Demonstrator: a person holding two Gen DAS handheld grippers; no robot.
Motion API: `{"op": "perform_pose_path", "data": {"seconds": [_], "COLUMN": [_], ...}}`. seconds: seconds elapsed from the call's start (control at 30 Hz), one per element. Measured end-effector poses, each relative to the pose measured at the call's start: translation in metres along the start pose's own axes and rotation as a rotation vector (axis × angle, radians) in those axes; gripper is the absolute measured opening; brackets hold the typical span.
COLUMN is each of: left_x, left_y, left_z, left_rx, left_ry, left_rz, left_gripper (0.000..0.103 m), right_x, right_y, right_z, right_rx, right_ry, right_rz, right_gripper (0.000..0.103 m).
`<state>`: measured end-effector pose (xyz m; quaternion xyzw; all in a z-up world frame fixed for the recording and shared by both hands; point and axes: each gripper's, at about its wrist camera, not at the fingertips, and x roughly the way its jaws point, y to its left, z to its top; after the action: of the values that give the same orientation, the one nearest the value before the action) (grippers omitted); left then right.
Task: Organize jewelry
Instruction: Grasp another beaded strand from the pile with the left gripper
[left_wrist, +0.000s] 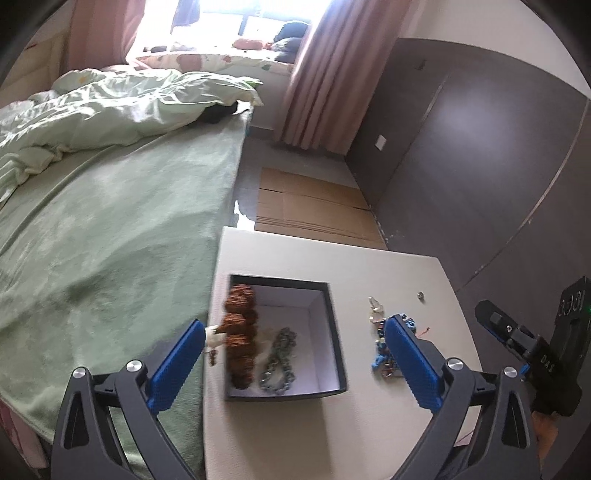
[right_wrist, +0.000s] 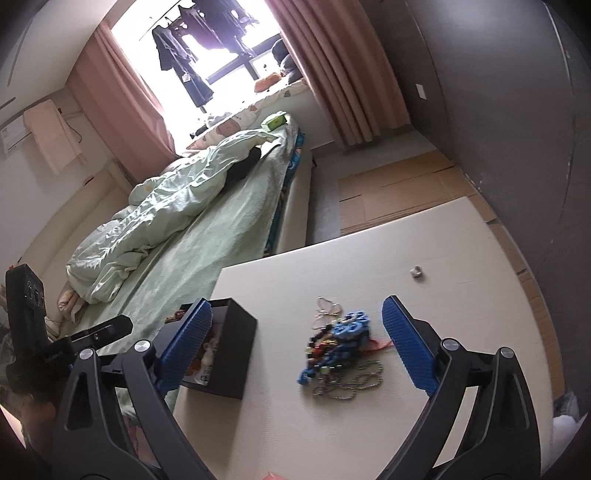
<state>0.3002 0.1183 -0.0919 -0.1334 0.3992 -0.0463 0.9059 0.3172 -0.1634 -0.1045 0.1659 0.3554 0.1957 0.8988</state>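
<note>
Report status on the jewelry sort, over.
Left gripper open over black box; brown bead bracelet dropping in, grey chain inside. Right gripper open above jewelry pile. Small ring apart. Nothing blocking.

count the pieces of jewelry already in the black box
2 that I can make out: a brown beaded bracelet along the left side of the black box, and a grey-green chain beside it on the box floor. More may lie hidden beneath.

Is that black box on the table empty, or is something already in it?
Not empty. The open black box has no lid on and holds a brown beaded string and a grey chain.
</note>
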Motion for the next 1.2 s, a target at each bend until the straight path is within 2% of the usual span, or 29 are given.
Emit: {"op": "perform_pose_path", "data": {"seconds": [0.43,0.6,0.63,0.7,0.97,1.13,1.2], "left_x": [0.041,0.06,0.064,0.074,0.108,0.133,0.142], "left_y": [-0.057,-0.072,-0.077,-0.083,-0.106,-0.119,-0.118], "left_z": [0.0,0.002,0.002,0.003,0.002,-0.008,-0.012], "left_rx": [0.097,0.12,0.133,0.146,0.176,0.209,0.199], "left_ry": [0.054,0.087,0.098,0.126,0.207,0.269,0.293], "left_rz": [-0.059,-0.069,-0.069,-0.07,-0.068,-0.089,-0.093], "left_gripper": [0.094,0.089,0.088,0.078,0.061,0.056,0.048], "right_x": [-0.03,-0.041,-0.043,-0.045,-0.049,-0.047,-0.045], "right_y": [-0.062,-0.09,-0.095,-0.103,-0.131,-0.136,-0.137], "right_z": [0.004,0.005,0.005,0.005,0.006,0.006,0.006], "right_rx": [0.054,0.12,0.132,0.152,0.235,0.248,0.252], "right_ry": [-0.025,-0.034,-0.036,-0.033,-0.021,-0.005,0.004], "right_rz": [-0.06,-0.069,-0.073,-0.085,-0.098,-0.104,-0.103], "right_gripper": [0.093,0.093,0.093,0.093,0.093,0.093,0.093]}}
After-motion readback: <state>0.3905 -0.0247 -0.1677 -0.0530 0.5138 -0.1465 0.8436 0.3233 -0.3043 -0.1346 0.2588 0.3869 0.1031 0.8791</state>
